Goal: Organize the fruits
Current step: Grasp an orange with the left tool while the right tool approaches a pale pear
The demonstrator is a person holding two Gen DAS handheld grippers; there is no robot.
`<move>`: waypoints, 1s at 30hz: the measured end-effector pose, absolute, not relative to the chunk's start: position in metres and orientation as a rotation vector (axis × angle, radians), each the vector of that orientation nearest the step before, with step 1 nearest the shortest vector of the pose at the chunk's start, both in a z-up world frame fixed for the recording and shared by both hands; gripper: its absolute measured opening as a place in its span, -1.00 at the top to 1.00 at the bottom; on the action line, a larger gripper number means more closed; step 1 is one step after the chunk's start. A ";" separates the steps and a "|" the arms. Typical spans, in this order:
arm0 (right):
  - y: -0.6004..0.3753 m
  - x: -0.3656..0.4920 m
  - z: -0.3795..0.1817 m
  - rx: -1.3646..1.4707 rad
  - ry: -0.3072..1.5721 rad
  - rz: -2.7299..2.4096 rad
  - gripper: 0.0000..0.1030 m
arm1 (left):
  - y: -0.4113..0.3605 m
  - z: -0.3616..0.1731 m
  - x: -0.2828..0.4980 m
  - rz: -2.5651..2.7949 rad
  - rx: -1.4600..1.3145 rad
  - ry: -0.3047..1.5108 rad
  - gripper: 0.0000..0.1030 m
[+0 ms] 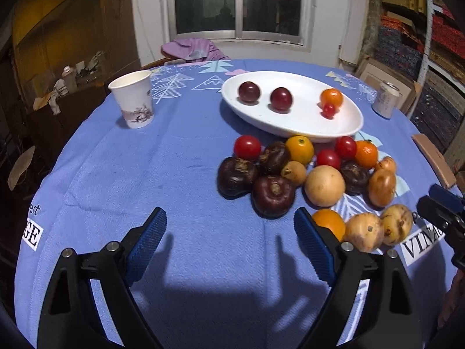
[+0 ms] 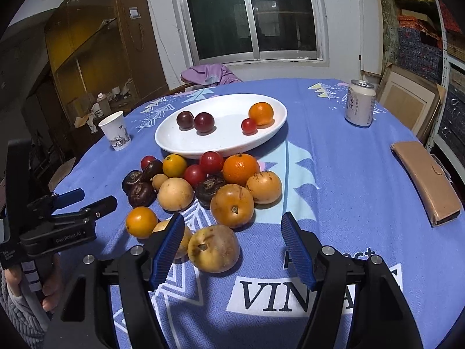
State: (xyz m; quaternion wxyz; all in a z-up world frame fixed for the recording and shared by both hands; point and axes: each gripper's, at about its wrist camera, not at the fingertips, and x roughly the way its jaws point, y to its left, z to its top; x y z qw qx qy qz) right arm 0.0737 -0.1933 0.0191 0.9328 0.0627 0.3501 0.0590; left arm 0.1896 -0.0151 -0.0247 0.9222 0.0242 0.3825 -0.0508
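Four fruits on white plate (image 2: 180,145); left gripper (image 1: 229,234) and right gripper (image 2: 232,242) both spread wide, empty.

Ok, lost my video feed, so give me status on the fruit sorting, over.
Left gripper and right gripper open, empty. Four fruits on the white plate; pile of fruit loose on the tablecloth. Nothing blocking the plate.

Both wrist cameras look forward low over the desk (image 1: 189,174) toward the window (image 2: 252,14). The left view sits left of the fruit pile, the right view nearer it; both share the white plate (image 1: 290,128) and pile.
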 end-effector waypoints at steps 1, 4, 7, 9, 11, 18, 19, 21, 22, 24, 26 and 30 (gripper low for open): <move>-0.192 0.074 0.019 0.124 0.720 0.121 -0.36 | -0.020 -0.025 0.187 -0.123 0.062 0.782 -0.69; -0.192 0.075 0.020 0.118 0.721 0.112 -0.36 | -0.038 -0.025 0.181 -0.181 0.122 0.768 -0.69; -0.199 0.074 0.022 0.146 0.710 0.099 -0.36 | -0.051 -0.027 0.178 -0.228 0.158 0.757 -0.69; -0.204 0.075 0.022 0.169 0.716 0.090 -0.36 | -0.056 -0.027 0.177 -0.257 0.160 0.753 -0.69; -0.207 0.076 0.021 0.186 0.723 0.091 -0.36 | -0.061 -0.030 0.180 -0.268 0.166 0.762 -0.69; -0.206 0.078 0.018 0.190 0.737 0.093 -0.36 | -0.075 -0.034 0.182 -0.314 0.201 0.763 -0.36; -0.206 0.079 0.017 0.188 0.740 0.093 -0.36 | -0.075 -0.035 0.184 -0.322 0.193 0.774 -0.16; -0.205 0.079 0.016 0.186 0.747 0.095 -0.36 | -0.072 -0.039 0.189 -0.338 0.164 0.807 -0.12; -0.204 0.080 0.015 0.188 0.752 0.097 -0.36 | -0.071 -0.040 0.191 -0.343 0.157 0.813 -0.11; -0.204 0.081 0.013 0.189 0.762 0.102 -0.36 | -0.072 -0.044 0.195 -0.354 0.149 0.838 -0.11; -0.203 0.082 0.012 0.187 0.770 0.103 -0.36 | -0.074 -0.048 0.200 -0.360 0.150 0.856 -0.04; -0.199 0.083 0.008 0.174 0.785 0.109 -0.36 | -0.071 -0.049 0.204 -0.382 0.123 0.875 0.16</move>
